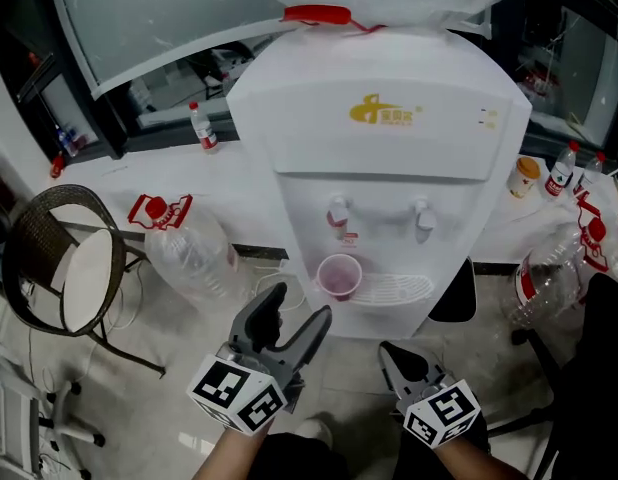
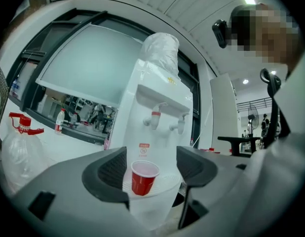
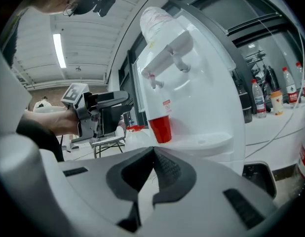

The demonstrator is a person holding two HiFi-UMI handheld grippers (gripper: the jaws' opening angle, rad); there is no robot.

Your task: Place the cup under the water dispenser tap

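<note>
While red cup [image 1: 339, 276] stands upright on drip tray [image 1: 401, 289], under red tap [image 1: 338, 214] of water dispenser [image 1: 389, 78], left tool [image 1: 300, 303] hangs short of it, jaws wide apart, nothing between them. Right tool [image 1: 394, 354] low beside left, jaws pressed together, empty. Big clear bottle [image 1: 189, 253] lies on floor left of dispenser; chair [image 1: 64, 263] further left.

The head view looks steeply down at the front of the tall white plastic water dispenser [image 1: 379, 168]. The left gripper view faces that front from low and near. The right gripper view looks up at it from the person's right. All share its white slotted drip tray [image 1: 401, 288].
</note>
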